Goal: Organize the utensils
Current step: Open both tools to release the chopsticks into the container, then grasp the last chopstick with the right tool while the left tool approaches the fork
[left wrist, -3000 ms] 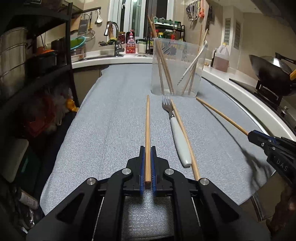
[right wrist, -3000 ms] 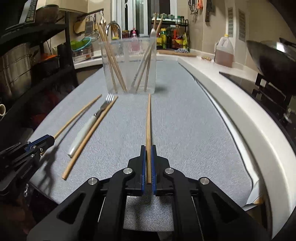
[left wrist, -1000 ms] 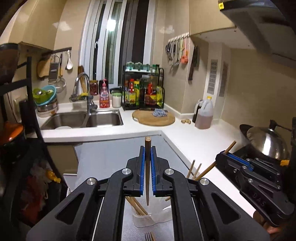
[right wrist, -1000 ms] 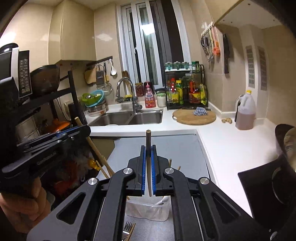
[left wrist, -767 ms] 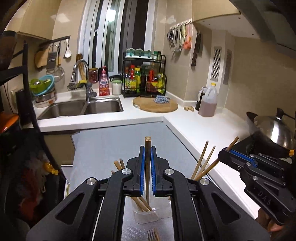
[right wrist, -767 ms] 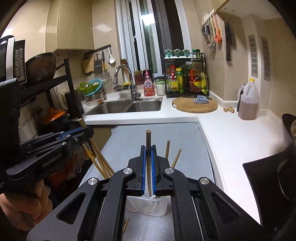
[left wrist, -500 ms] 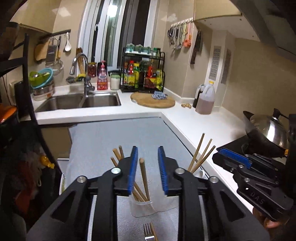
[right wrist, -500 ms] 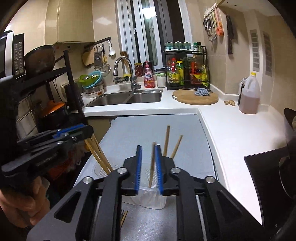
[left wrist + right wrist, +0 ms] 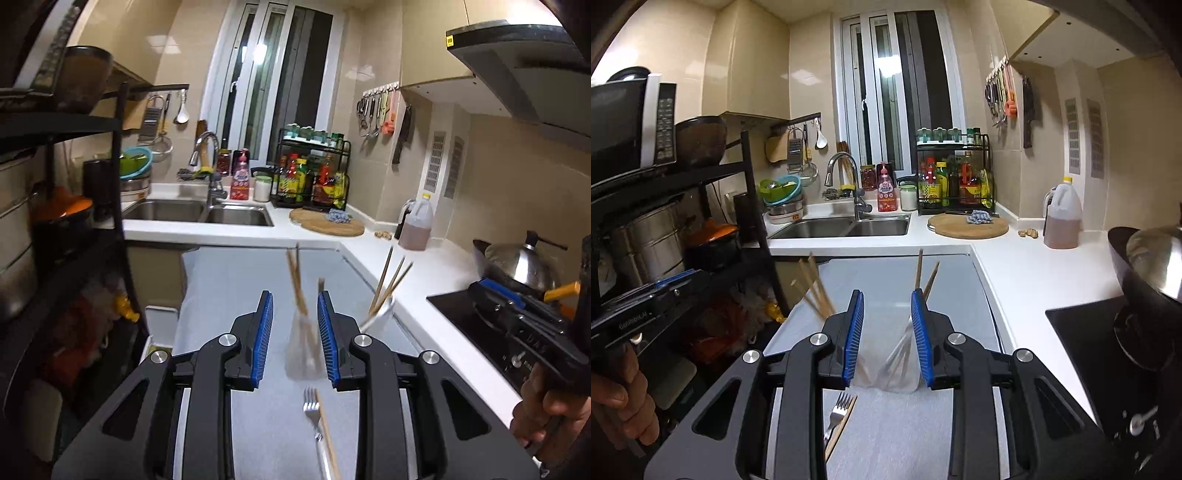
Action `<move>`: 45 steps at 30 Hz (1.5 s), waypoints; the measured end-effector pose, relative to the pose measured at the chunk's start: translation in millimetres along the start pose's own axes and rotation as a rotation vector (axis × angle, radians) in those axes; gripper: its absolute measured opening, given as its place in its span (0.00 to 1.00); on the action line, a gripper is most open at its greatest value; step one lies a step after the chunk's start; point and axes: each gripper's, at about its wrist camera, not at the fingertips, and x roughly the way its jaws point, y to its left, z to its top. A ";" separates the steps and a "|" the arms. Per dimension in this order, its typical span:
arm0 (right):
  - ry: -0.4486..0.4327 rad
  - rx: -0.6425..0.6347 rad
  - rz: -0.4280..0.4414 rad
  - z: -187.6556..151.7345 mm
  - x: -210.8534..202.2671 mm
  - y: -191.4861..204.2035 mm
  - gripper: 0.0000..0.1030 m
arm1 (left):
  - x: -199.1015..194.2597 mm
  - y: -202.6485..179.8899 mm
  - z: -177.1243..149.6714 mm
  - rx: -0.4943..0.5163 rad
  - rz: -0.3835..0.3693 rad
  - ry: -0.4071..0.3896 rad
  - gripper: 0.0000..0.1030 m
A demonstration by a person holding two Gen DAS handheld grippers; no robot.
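Left wrist view: both my claws gape empty; the fork [image 9: 313, 413] lies lengthwise just below my left claw [image 9: 294, 334], nearest it.

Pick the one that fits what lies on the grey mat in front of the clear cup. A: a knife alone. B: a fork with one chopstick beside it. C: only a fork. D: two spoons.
B: in the right wrist view a fork lies on the mat with a chopstick right alongside it, just short of the cup.
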 end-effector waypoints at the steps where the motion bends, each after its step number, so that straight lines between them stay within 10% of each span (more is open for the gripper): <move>1: 0.011 0.007 0.003 -14.0 -4.1 4.1 0.27 | -2.7 0.6 -6.9 0.000 0.008 0.003 0.25; 5: 0.063 0.029 0.011 -63.6 -8.5 15.6 0.05 | -14.3 10.8 -55.4 -0.027 0.039 0.037 0.24; 13: 0.188 0.042 0.021 -151.1 1.2 42.6 0.04 | -12.9 33.8 -133.1 -0.085 0.103 0.106 0.24; 45: 0.429 -0.041 0.029 -218.4 38.2 87.5 0.12 | -18.2 53.0 -142.2 -0.135 0.139 0.101 0.24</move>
